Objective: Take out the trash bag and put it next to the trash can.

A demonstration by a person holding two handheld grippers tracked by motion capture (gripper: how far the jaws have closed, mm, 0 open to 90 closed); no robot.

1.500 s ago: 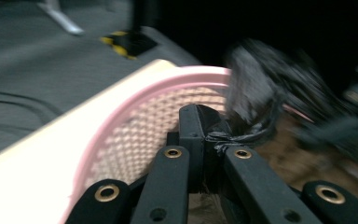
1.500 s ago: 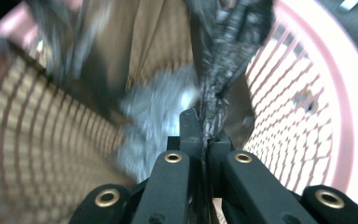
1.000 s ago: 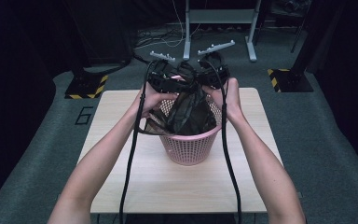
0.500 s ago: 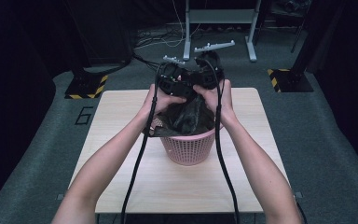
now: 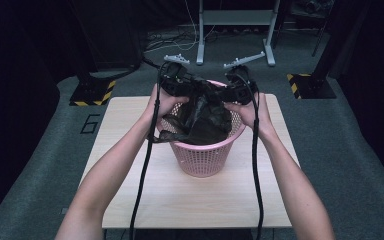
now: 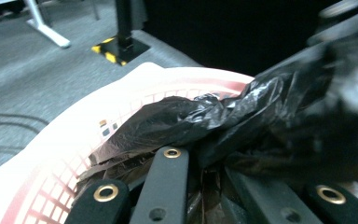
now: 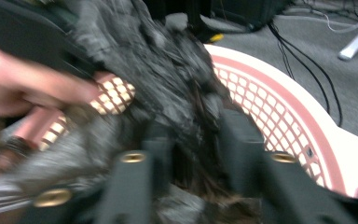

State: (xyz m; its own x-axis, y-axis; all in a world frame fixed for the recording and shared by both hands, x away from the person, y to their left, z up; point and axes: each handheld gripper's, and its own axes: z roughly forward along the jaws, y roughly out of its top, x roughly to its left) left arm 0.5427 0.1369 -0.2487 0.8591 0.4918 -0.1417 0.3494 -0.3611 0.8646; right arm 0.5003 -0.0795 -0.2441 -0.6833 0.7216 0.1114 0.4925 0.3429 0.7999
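a pink mesh basket (image 5: pixel 207 155) stands on the light wooden table (image 5: pixel 130 200), and a crumpled black plastic bag (image 5: pixel 205 117) sits in its mouth, bunched up above the rim. the left gripper (image 5: pixel 177 82) is at the basket's far left edge, its jaws having just closed, clenched on a fold of the bag (image 6: pixel 205 126) over the rim. the right gripper (image 5: pixel 240 85) is at the far right edge; its jaws have just been opening, with bag film (image 7: pixel 177 93) between them, though the blur hides whether the pads press it.
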